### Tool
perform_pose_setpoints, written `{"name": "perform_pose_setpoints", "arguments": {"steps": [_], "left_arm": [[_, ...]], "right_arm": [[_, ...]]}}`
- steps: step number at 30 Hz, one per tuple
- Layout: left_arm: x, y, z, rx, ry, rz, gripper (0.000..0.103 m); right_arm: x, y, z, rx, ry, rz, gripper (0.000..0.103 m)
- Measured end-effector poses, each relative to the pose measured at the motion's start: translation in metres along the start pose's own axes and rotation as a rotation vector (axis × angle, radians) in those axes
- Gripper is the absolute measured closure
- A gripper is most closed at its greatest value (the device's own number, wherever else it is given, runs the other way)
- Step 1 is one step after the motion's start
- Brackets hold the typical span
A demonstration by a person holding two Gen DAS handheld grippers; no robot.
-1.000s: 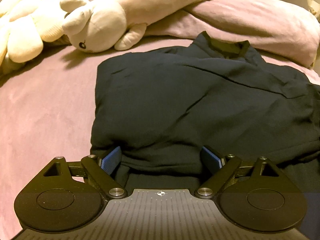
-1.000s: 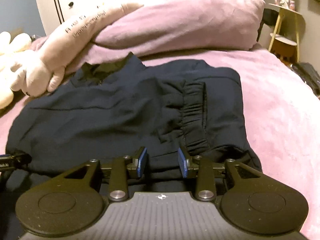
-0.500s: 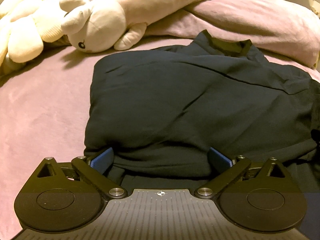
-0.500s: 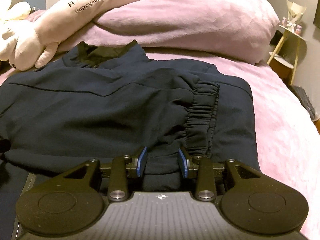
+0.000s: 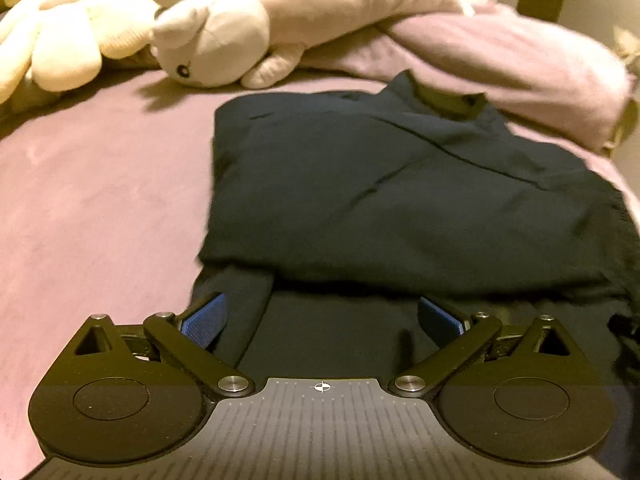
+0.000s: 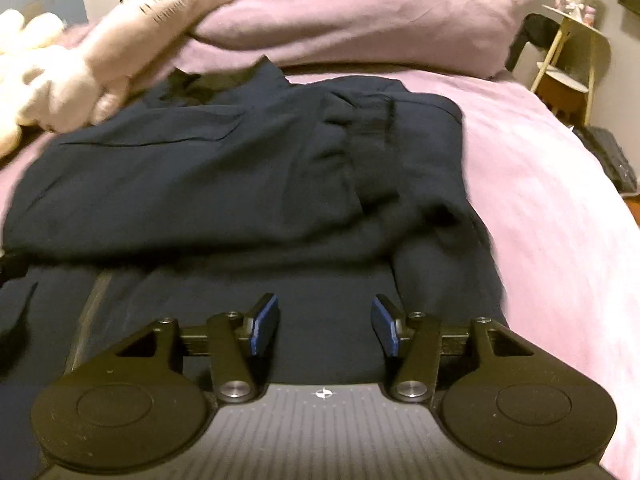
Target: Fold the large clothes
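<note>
A dark navy jacket [image 5: 400, 184] lies on the pink bed, its sleeves folded in over the body and its collar at the far end. It also shows in the right wrist view [image 6: 224, 184], with a gathered cuff [image 6: 368, 152] lying on top. My left gripper [image 5: 320, 316] is wide open and empty, hovering over the jacket's near lower part, just short of the folded edge. My right gripper [image 6: 325, 328] is open and empty over the same lower part, its blue pads clear of the cloth.
A long cream plush toy [image 5: 224, 40] and a second plush [image 5: 48, 40] lie at the far left. A pink duvet [image 6: 380, 12] is heaped behind the collar. A small side table [image 6: 572, 64] stands right of the bed. Bare pink sheet [image 5: 100, 200] lies left of the jacket.
Both grippers have let go of the folded edge and pulled back toward me. The right gripper opened from nearly closed. The jacket's lower part now shows between the fingers.
</note>
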State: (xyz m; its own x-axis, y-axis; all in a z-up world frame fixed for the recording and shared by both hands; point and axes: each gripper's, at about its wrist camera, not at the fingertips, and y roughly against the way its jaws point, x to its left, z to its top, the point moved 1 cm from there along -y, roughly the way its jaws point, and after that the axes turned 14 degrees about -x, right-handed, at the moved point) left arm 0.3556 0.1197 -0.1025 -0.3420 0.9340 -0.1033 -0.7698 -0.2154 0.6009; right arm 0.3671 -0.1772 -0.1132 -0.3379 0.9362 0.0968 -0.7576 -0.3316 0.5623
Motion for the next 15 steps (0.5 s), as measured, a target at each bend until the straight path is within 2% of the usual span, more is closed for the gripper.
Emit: {"name": "perform_pose_setpoints", "arguments": {"steps": [3, 4, 5, 8, 10, 12, 15], "left_arm": [[0.014, 0.054, -0.022, -0.027, -0.036, -0.072, 0.000], [0.020, 0.073, -0.031, -0.029, -0.058, -0.089, 0.000], [0.027, 0.093, -0.041, -0.031, -0.077, -0.105, 0.000], [0.057, 0.149, -0.070, -0.020, -0.074, -0.105, 0.000], [0.083, 0.180, -0.084, -0.013, -0.046, -0.084, 0.000], [0.111, 0.208, -0.096, -0.024, -0.007, -0.016, 0.000], [0.151, 0.239, -0.105, -0.058, 0.079, 0.095, 0.000]], "right_arm": [[-0.014, 0.060, -0.030, 0.016, -0.039, 0.039, 0.035], [-0.020, 0.080, -0.041, 0.023, -0.057, 0.046, 0.035], [-0.028, 0.101, -0.053, 0.028, -0.069, 0.045, 0.034], [-0.048, 0.155, -0.084, 0.022, -0.052, -0.001, 0.023], [-0.062, 0.178, -0.097, 0.009, -0.013, -0.044, 0.017], [-0.078, 0.193, -0.105, 0.000, -0.007, -0.104, 0.015], [-0.099, 0.202, -0.113, 0.004, -0.093, -0.121, 0.010]]}}
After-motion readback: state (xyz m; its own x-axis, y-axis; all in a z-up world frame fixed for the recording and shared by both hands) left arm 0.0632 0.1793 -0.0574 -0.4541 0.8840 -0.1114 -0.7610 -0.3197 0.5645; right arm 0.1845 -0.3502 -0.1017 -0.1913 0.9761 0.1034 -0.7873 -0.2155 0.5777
